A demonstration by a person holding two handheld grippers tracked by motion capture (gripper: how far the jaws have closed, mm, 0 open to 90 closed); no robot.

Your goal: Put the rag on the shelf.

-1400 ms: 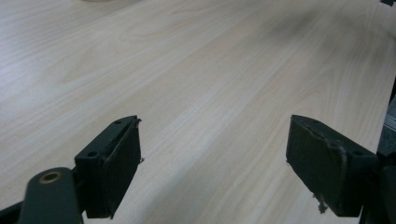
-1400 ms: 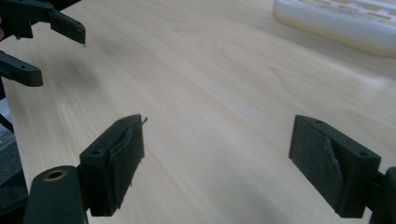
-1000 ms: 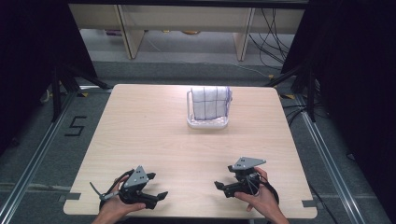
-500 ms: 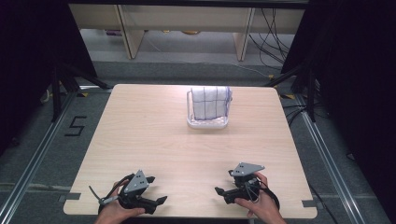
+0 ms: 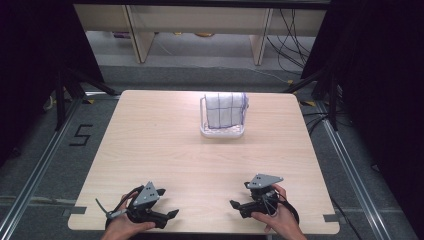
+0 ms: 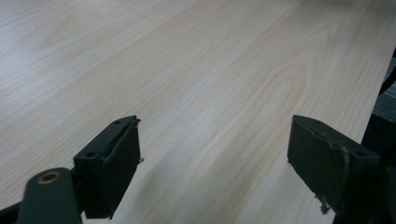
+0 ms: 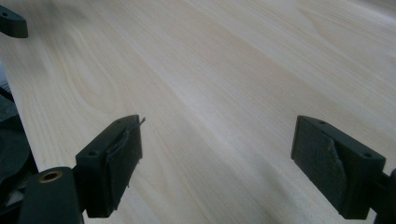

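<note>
Both tools have pulled back to the worktop's (image 5: 165, 150) near edge: left tool (image 5: 172, 214) and right tool (image 5: 234, 204) both spread, holding nothing. Cloth-draped rack (image 5: 223, 116) sits well apart, far centre; likely a reset, not a reach.

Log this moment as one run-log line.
left gripper: open, holding nothing, near table edge | right gripper: open, holding nothing | rack with white cloth: far side of table, untouched
</note>
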